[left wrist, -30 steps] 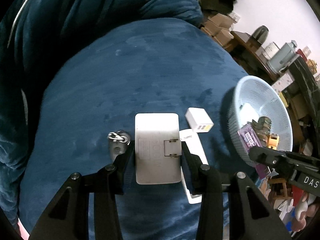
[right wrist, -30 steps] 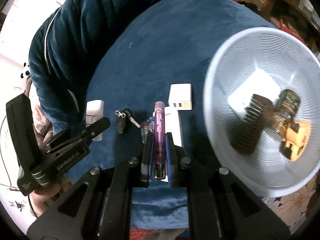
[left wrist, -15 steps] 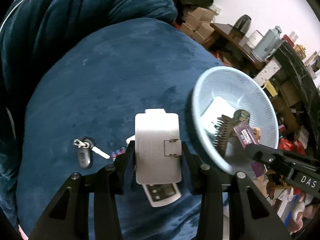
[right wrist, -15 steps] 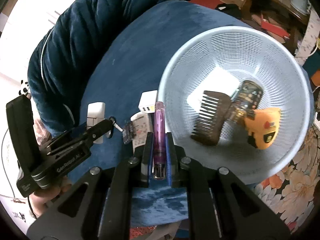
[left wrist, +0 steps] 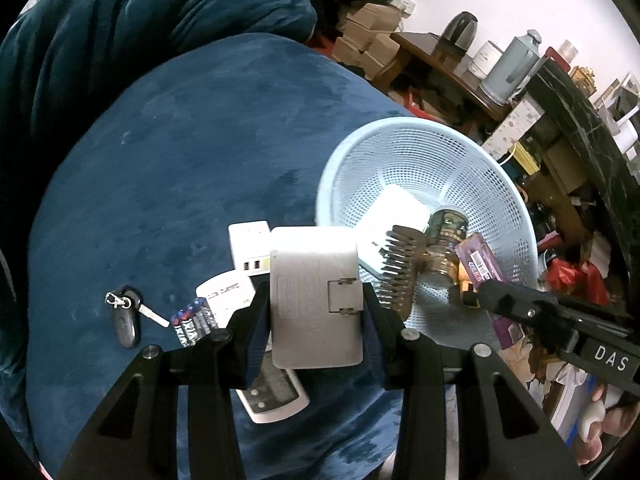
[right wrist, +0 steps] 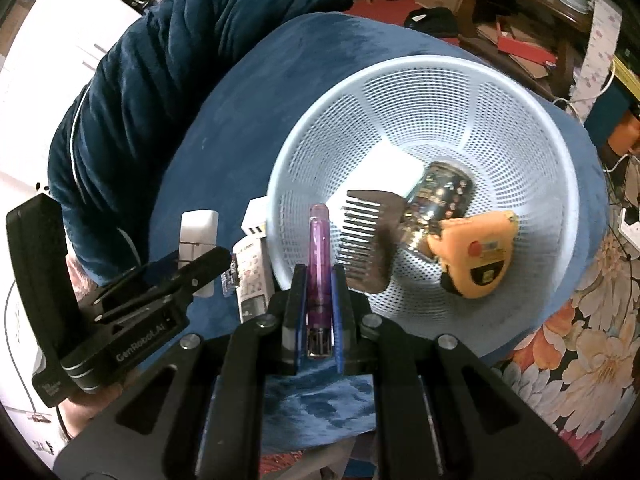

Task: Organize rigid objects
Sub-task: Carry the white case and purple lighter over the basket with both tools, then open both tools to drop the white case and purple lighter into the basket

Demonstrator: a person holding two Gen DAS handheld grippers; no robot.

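Note:
My left gripper (left wrist: 315, 298) is shut on a flat white power adapter (left wrist: 316, 264) with folded prongs, held above the blue cushion just left of the pale blue mesh basket (left wrist: 400, 125). My right gripper (right wrist: 319, 276) is shut on a slim purple lighter (right wrist: 319, 236), which hangs over the basket's near rim (right wrist: 276, 248). In the basket lie a brown comb (right wrist: 364, 236), a white box (right wrist: 384, 172), a glass jar (right wrist: 440, 196) and an orange tape measure (right wrist: 476, 252). On the cushion lie a key fob (left wrist: 126, 320), batteries (left wrist: 192, 320), a white remote (left wrist: 272, 396) and a white USB charger (left wrist: 250, 248).
A bunched dark blue quilt (left wrist: 120, 40) rises behind the round blue cushion (left wrist: 180, 160). A cluttered table with a kettle and flask (left wrist: 512, 64) stands beyond the basket. A floral cloth (right wrist: 580, 340) shows past the cushion's right edge.
Both grippers have carried their loads to the right, toward the basket. The basket now sits nearer the middle of each view, and the loose items have slid left under the left gripper.

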